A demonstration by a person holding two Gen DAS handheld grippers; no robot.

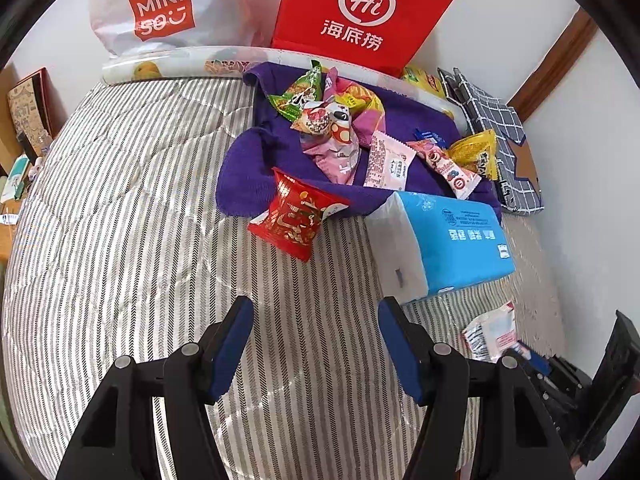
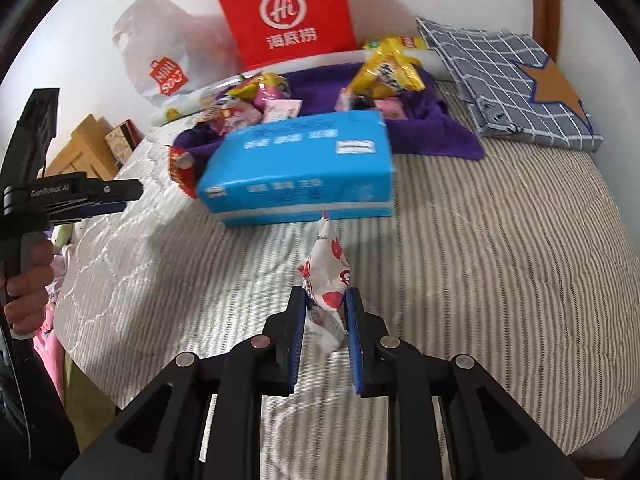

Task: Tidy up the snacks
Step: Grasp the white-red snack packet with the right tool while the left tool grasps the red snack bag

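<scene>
Several snack packets [image 1: 340, 128] lie heaped on a purple towel [image 1: 248, 168] at the far side of a striped bed. A red packet [image 1: 294, 216] sits at the towel's near edge. My left gripper [image 1: 316, 312] hovers open over bare bedding in front of it, nothing between its blue pads. My right gripper [image 2: 327, 300] is shut on a white packet with red print [image 2: 328, 276], which sticks up between the pads; the same packet [image 1: 490, 334] shows at the lower right of the left wrist view. The snack heap [image 2: 256, 104] lies behind a blue tissue pack [image 2: 300, 168].
The blue tissue pack [image 1: 444, 240] lies beside the towel. A red paper bag [image 1: 360, 12] and a white plastic bag [image 1: 160, 12] lean on the wall. A grey checked cloth with a star [image 2: 512, 80] lies at the right. A hand [image 2: 28, 280] holds the left gripper.
</scene>
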